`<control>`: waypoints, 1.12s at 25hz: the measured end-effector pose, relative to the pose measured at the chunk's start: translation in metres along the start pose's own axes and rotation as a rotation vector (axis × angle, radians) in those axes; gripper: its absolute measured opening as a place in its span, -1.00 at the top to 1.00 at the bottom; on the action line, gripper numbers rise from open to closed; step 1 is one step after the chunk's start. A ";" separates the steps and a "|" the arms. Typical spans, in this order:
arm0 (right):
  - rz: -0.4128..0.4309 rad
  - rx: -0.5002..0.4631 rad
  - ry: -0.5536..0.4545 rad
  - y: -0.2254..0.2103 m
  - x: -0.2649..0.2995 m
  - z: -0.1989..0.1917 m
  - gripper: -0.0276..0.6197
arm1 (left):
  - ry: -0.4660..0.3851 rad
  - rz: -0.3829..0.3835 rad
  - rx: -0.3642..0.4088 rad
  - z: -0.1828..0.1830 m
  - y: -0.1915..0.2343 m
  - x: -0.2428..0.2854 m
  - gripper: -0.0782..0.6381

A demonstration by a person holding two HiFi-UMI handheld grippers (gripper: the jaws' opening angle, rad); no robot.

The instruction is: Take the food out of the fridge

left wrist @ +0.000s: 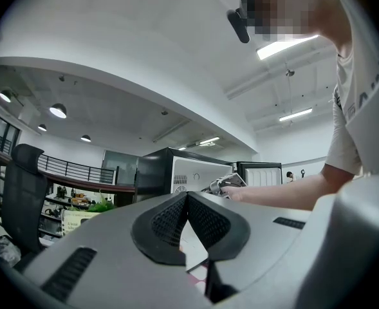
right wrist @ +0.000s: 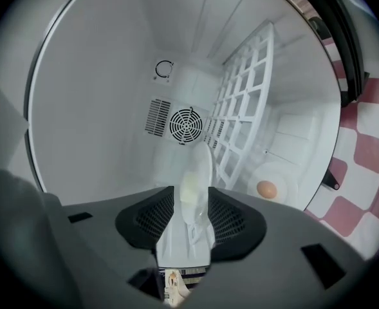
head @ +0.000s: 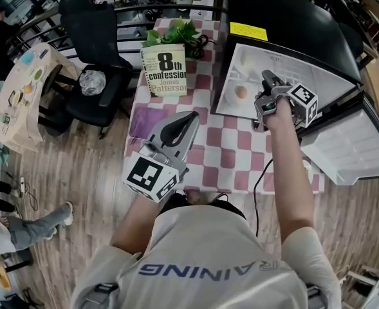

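The table under its pink-and-white checked cloth is carrying a boxy black mini fridge with a white plastic lining, and the white-lined door is standing wide open on the person's right. Inside, a white grid shelf is splitting the cavity in two. On one side of it a shallow white plate is lying with something pale yellowish on it, too washed out for me to identify. On the other side a small round orange-brown food item, egg-like, is sitting on a second white dish.

The right gripper is reaching into the opening, tipped onto its side. Its jaws are standing apart with the near edge of the first plate showing in the gap, and I am not seeing the pads pinching it. The left gripper is hovering level over the table, its jaws pressed together on nothing.

I am judging the plate to be stiff, smooth and probably slippery, light but breakable, with loose food riding on it. The rim nearest the door is looking like the place to grip, one pad above and one below, held firmly and kept level. The round item is probably going to roll easily, so carrying it on its dish is seeming safer than pinching it directly.
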State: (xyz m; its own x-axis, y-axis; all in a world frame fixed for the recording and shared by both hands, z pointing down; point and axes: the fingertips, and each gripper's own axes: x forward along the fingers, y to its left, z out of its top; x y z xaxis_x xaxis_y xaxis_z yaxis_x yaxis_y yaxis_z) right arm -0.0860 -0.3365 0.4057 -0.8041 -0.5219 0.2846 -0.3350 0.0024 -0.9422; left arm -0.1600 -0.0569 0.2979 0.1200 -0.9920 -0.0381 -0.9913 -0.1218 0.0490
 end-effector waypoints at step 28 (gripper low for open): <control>0.074 0.200 -0.076 0.010 0.039 -0.003 0.53 | -0.070 -0.066 0.041 0.009 -0.005 -0.019 0.76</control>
State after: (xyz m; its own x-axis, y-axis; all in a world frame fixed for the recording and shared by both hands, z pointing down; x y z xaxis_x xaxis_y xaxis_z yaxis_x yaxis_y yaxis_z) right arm -0.1221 -0.3542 0.4074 -0.7807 -0.5898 0.2065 -0.1665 -0.1222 -0.9784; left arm -0.1582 -0.0370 0.2892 0.1825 -0.9771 -0.1095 -0.9829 -0.1840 0.0036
